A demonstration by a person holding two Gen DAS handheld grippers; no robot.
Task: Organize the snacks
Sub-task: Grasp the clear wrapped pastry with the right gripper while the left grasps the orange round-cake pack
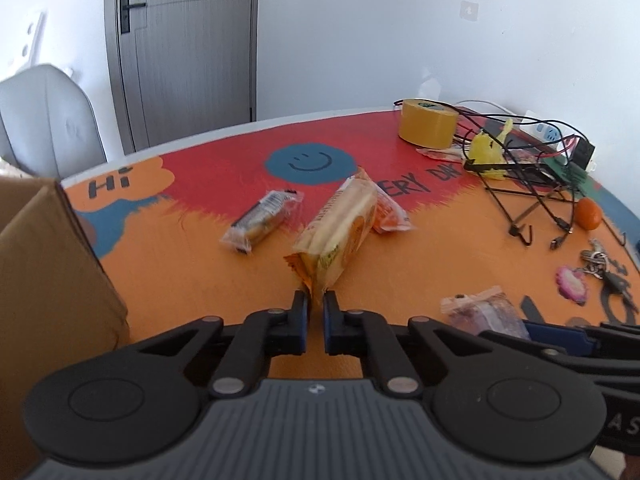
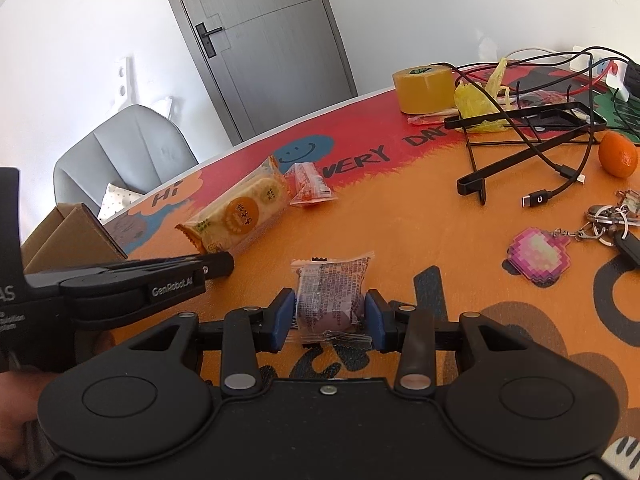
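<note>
Left wrist view shows the left tongs [image 1: 315, 300] clenched, apparently pinching only the seam of the yellow cracker pack [image 1: 338, 228] on the desk [image 1: 400, 264], so it could slip when lifted; right tongs [image 2: 330, 310] grasp the purple snack packet [image 2: 332, 296]

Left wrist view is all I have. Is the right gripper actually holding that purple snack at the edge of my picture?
Observer: Yes. The right gripper has its fingers pressed on both sides of the purple snack packet.
Operator: I only see one side of the cardboard box. Is it open?
Observer: It looks open. The top flaps of the cardboard box are folded apart.
</note>
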